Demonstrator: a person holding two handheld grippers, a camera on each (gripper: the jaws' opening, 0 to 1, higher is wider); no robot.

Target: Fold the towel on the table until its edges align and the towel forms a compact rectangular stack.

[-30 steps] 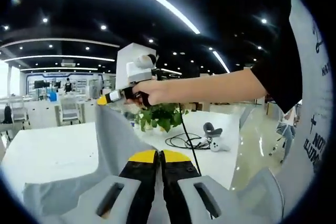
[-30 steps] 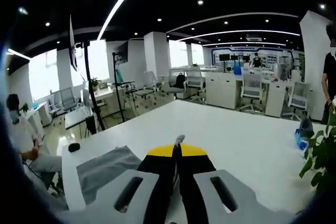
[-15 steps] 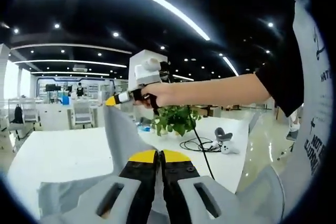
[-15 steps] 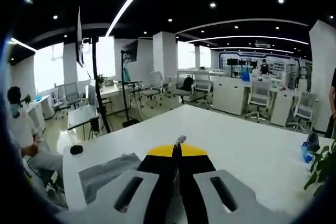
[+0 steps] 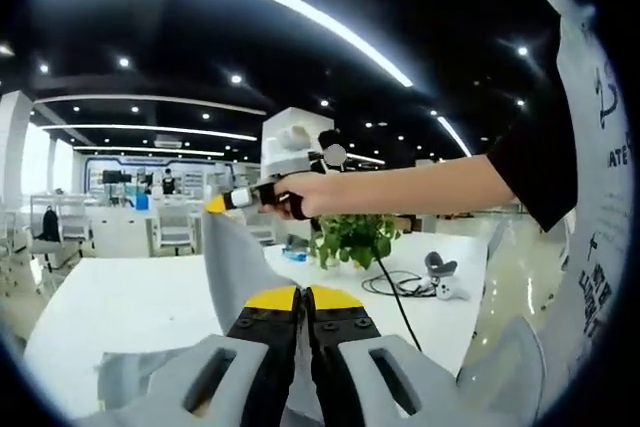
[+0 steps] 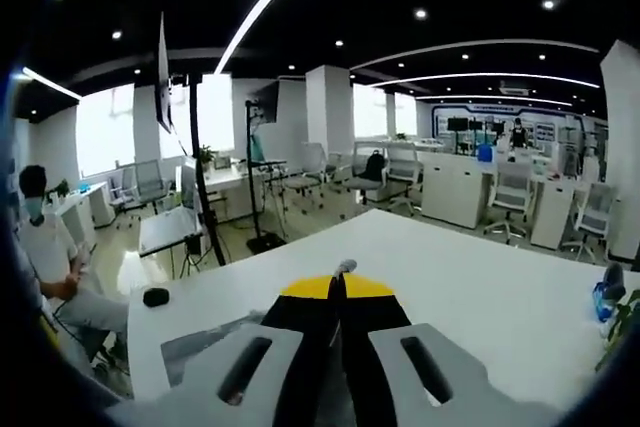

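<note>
Both tools, left tool (image 5: 302, 295) and right tool (image 6: 337, 282), pinch the grey towel (image 5: 235, 262) with jaws closed.

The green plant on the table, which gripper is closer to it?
The right gripper. In the left gripper view it hangs just above and beside the plant, holding up the grey towel. The left gripper sits farther back, with the plant beyond it.

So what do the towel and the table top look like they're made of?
The grey towel looks like soft woven cloth with a matte finish: it hangs in limp folds between the left gripper and the right gripper. The table looks like a smooth white laminate or painted board, though its exact material is unclear.
</note>
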